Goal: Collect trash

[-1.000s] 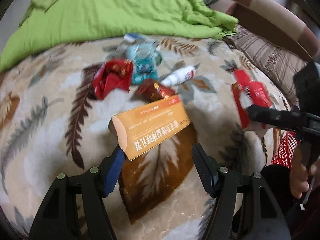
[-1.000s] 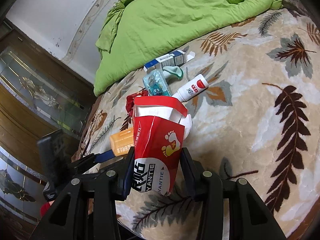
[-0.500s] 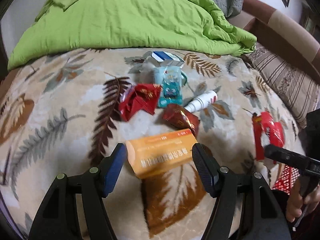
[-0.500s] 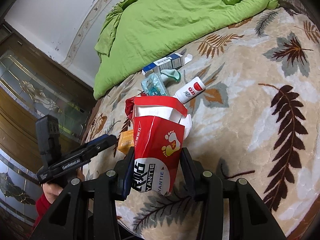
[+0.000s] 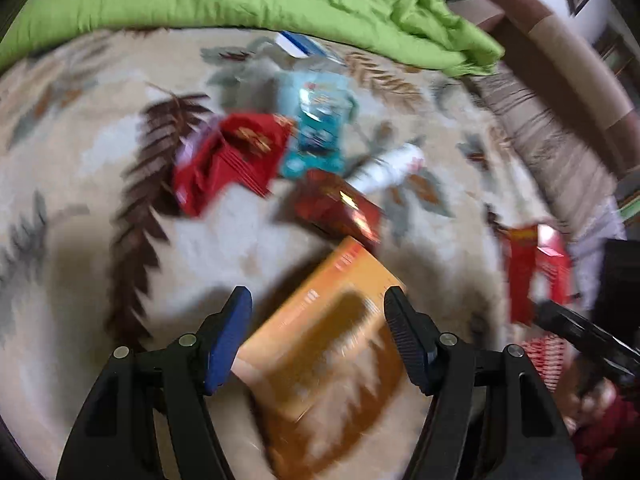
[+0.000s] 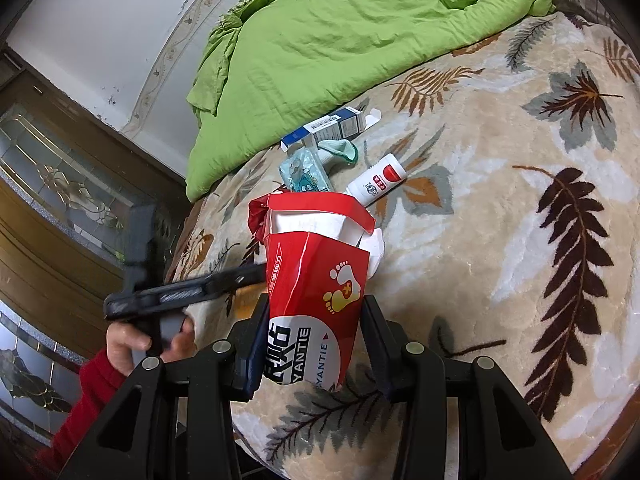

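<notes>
An orange box [image 5: 320, 328] lies on the leaf-patterned blanket [image 5: 80, 184], and my open left gripper [image 5: 318, 312] has its fingers on either side of it; the left wrist view is blurred. Beyond the box lie a dark red packet [image 5: 336, 208], a red wrapper [image 5: 232, 160], a teal packet [image 5: 320, 136], a white bottle [image 5: 392, 168] and a blue-white carton [image 5: 300, 44]. My right gripper [image 6: 314, 312] is shut on a torn red-and-white box [image 6: 316, 280], also in the left wrist view [image 5: 536, 268]. The left gripper also shows in the right wrist view [image 6: 192, 292].
A green quilt [image 6: 360, 40] covers the far side of the bed. A brown headboard [image 5: 560, 40] and striped pillow [image 5: 552, 144] are at the right. A red mesh basket [image 5: 548, 360] shows at the bed's edge. A glass-panelled wooden door [image 6: 60, 184] stands to the left.
The left gripper has moved forward and down, so the orange box now sits between its open fingers. The right gripper still holds the red-and-white box, barely moved.
</notes>
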The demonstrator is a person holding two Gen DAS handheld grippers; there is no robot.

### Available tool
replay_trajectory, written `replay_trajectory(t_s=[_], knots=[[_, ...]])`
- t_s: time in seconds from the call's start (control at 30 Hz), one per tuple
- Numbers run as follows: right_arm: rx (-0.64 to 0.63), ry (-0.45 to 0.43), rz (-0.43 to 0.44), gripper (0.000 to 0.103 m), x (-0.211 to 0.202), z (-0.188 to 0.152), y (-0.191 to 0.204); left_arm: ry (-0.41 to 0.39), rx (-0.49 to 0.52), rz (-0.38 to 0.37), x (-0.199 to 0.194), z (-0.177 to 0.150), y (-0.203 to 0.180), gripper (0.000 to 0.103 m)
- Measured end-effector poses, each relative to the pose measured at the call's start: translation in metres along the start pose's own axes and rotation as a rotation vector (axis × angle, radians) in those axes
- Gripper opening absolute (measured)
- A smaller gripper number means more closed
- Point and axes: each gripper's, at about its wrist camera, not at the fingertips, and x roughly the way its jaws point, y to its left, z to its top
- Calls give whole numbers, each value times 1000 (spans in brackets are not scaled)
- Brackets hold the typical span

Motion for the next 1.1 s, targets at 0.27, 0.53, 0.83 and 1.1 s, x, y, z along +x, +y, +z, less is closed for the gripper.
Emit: replay_trajectory(t_s=[0.27,0.53,0.83,1.1], knots=[[-11,-12,-7,47,-1,-1,3,-23,55,139,10,-35,-36,68],[-27,-25,-19,47,-6,-2,4,-67,86,323,29,-38,-48,68],[-59,-29,-37,47,-5,-4,9,-64,69,314,36,-39,-46,79],[-61,-31,-45,47,-5,-3,8,-69,101,311,40,-40,-54,94]])
